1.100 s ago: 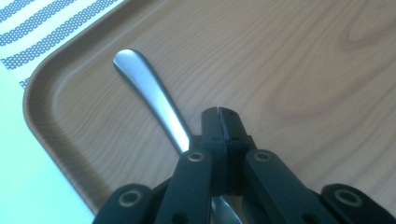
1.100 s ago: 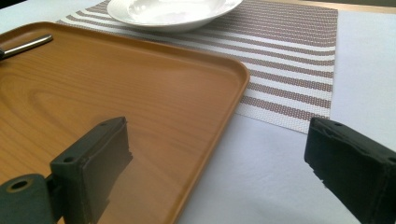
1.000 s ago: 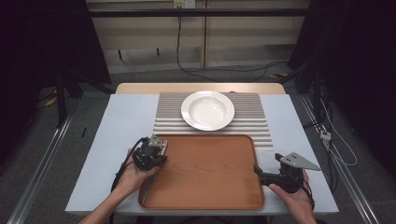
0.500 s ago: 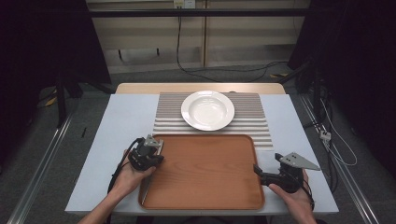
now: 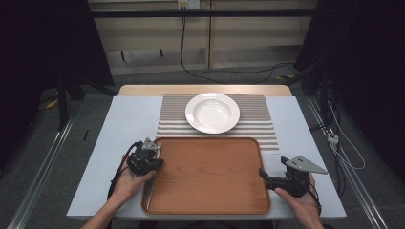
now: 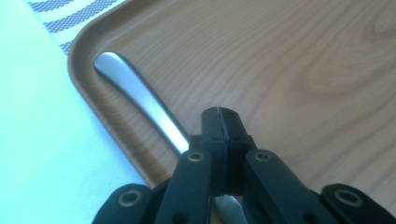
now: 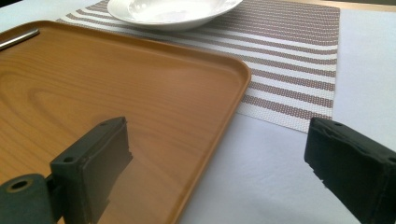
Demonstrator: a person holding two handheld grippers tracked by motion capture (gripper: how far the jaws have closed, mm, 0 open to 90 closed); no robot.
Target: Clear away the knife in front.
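Standing by: left claw (image 5: 152,153) pinched shut above the steel handle (image 6: 135,100) lying along the tray's (image 5: 210,202) left rim — it should spread before descending, while right claw (image 5: 263,174) waits parted, straddling the tray's right edge.

A white-topped table (image 5: 119,124) stood on a grey floor (image 5: 43,143). Beyond the table rose a pale panelled wall (image 5: 153,33), with black cables (image 5: 224,71) on the floor at its foot. Dark curtains (image 5: 43,43) flanked the table on both sides.
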